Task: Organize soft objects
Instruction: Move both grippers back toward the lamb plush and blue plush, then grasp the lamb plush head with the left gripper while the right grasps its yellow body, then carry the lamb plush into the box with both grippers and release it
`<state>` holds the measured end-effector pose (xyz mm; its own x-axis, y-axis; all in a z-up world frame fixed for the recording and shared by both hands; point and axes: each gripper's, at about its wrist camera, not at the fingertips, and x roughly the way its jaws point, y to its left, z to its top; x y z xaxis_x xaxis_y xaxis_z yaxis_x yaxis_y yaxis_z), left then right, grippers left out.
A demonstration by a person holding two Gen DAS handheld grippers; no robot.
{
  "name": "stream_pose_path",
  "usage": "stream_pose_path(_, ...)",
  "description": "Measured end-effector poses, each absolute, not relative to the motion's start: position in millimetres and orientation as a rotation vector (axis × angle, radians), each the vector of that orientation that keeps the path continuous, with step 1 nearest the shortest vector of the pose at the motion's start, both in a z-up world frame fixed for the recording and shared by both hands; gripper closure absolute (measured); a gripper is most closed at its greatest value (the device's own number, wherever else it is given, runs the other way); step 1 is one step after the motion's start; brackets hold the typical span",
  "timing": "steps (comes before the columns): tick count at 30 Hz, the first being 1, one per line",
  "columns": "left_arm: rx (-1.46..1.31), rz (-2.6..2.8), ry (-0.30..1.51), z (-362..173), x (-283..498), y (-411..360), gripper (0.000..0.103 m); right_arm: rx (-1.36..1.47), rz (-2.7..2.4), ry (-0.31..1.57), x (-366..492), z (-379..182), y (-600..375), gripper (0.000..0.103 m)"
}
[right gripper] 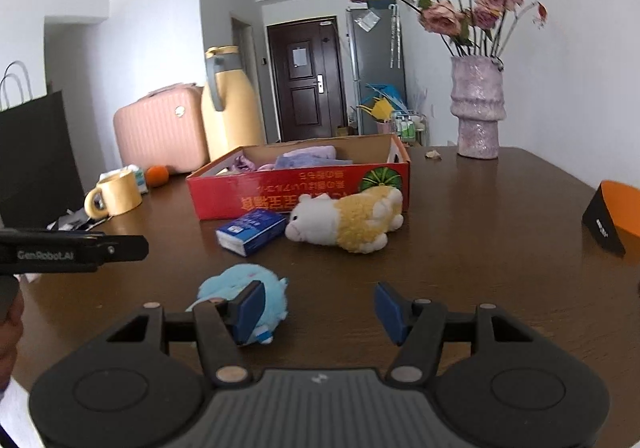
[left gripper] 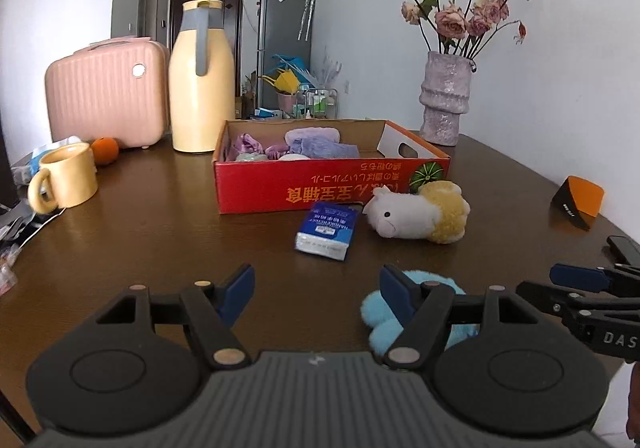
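Note:
A light blue plush toy [left gripper: 376,314] [right gripper: 240,280] lies on the dark wooden table [left gripper: 160,240], close in front of both grippers. My left gripper [left gripper: 316,284] is open and empty; the toy sits just behind its right finger. My right gripper [right gripper: 320,306] is open too, with the toy behind its left finger and bare table between the pads. Farther off lie a white and yellow sheep plush [left gripper: 416,214] [right gripper: 348,220] and a blue tissue pack [left gripper: 326,230] [right gripper: 252,230]. Behind them stands a red cardboard box [left gripper: 320,184] [right gripper: 280,192] holding purple cloths [left gripper: 320,144].
A yellow mug [left gripper: 68,176], an orange [left gripper: 105,150], a yellow jug [left gripper: 200,80] and a pink case [left gripper: 106,92] stand at the back left. A vase of dried roses [left gripper: 444,96] stands at the back right. An orange and black object [left gripper: 578,200] sits at the right edge.

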<state>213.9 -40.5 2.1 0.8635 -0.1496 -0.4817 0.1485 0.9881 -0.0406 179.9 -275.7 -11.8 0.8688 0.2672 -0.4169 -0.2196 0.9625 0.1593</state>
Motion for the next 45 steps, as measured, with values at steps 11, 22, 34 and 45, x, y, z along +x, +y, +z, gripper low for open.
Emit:
stream_pose_path(11, -0.081, -0.364, 0.573, 7, 333, -79, 0.038, 0.255, 0.233, 0.483, 269, -11, -308, 0.043)
stream_pose_path(22, -0.182, -0.480, 0.748, -30, 417, -99, 0.043, 0.443, 0.220, 0.536, 395, -34, -337, 0.053)
stream_pose_path(34, -0.304, -0.526, 0.824, -36, 418, -87, 0.047, 0.476, 0.348, 0.563, 392, -52, -326, 0.065)
stream_pose_path(45, -0.415, -0.522, 0.851, -43, 388, -85, 0.052, 0.504, 0.301, 0.532, 363, -52, -327, 0.068)
